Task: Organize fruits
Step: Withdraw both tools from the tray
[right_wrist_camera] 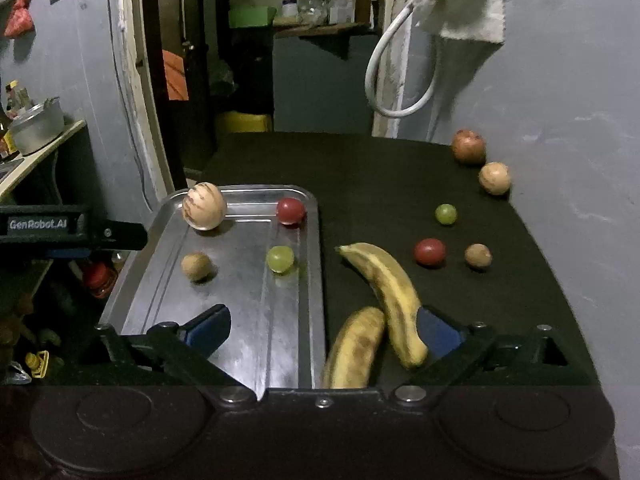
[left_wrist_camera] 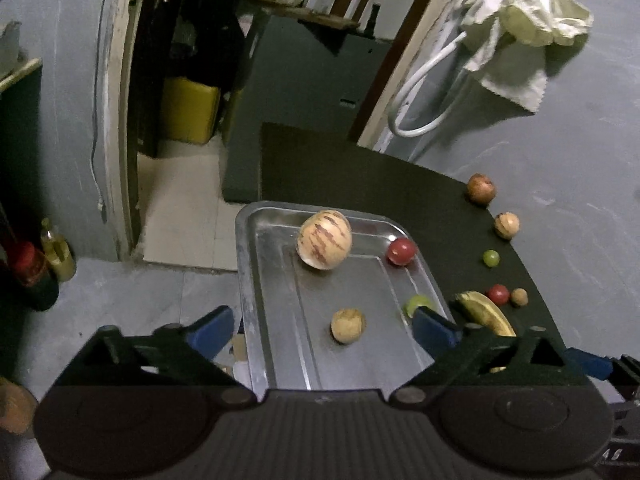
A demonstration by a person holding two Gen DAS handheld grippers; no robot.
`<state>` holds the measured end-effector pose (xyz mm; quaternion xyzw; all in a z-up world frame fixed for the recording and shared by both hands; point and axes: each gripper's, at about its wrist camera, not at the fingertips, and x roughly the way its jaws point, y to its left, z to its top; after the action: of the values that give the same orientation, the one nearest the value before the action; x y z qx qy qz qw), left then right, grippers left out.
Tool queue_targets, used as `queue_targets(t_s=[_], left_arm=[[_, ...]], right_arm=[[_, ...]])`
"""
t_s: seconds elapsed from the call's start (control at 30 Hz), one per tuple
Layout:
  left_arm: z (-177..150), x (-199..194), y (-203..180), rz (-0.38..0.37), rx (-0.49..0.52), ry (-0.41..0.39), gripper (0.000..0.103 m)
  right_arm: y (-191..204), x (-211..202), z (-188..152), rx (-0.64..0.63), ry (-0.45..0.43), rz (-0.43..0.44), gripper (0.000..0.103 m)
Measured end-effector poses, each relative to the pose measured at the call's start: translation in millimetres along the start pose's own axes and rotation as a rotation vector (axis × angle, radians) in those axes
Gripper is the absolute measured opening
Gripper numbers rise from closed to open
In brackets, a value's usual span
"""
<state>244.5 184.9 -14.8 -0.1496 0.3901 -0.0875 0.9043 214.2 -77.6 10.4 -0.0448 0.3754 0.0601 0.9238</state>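
Note:
A steel tray (right_wrist_camera: pixel 312 280) (left_wrist_camera: pixel 256 320) lies on the black table. It holds a striped melon (right_wrist_camera: pixel 204 206) (left_wrist_camera: pixel 324 239), a red fruit (right_wrist_camera: pixel 291 211) (left_wrist_camera: pixel 401 251), a green grape (right_wrist_camera: pixel 280 258) (left_wrist_camera: pixel 416 304) and a small brown fruit (right_wrist_camera: pixel 196 266) (left_wrist_camera: pixel 347 325). Two bananas (right_wrist_camera: pixel 384 292) (right_wrist_camera: pixel 356 350) lie right of the tray, between my right gripper's (right_wrist_camera: pixel 324 328) open fingers. My left gripper (left_wrist_camera: pixel 324 332) is open and empty over the tray's near end.
Loose fruits lie on the black table (right_wrist_camera: pixel 400 168) at right: a brown-red one (right_wrist_camera: pixel 469 146), a tan one (right_wrist_camera: pixel 495 177), a green grape (right_wrist_camera: pixel 445 214), a red one (right_wrist_camera: pixel 429 252), a small brown one (right_wrist_camera: pixel 478 256). A wall runs on the right. The floor drops off left of the tray.

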Motion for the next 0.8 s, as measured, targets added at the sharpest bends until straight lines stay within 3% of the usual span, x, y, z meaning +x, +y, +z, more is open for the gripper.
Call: queue_targets(t_s=[0.3, 0.53, 0.8], left_arm=[[-40.6, -54.7, -27.9, 0.041, 0.074, -0.02, 0.102], [-70.6, -89.4, -44.4, 0.029, 0.144, -0.016, 0.102], [-102.6, -113.5, -76.4, 0.054, 0.222, 0.033, 0.102]], right_arm=[[-15.3, -68.1, -44.7, 0.011, -0.043, 0.011, 0.102], [-33.5, -106.4, -71.5, 0.006, -0.069, 0.01, 0.102], [-60.2, -140.3, -98.4, 0.078, -0.078, -0.016, 0.102]])
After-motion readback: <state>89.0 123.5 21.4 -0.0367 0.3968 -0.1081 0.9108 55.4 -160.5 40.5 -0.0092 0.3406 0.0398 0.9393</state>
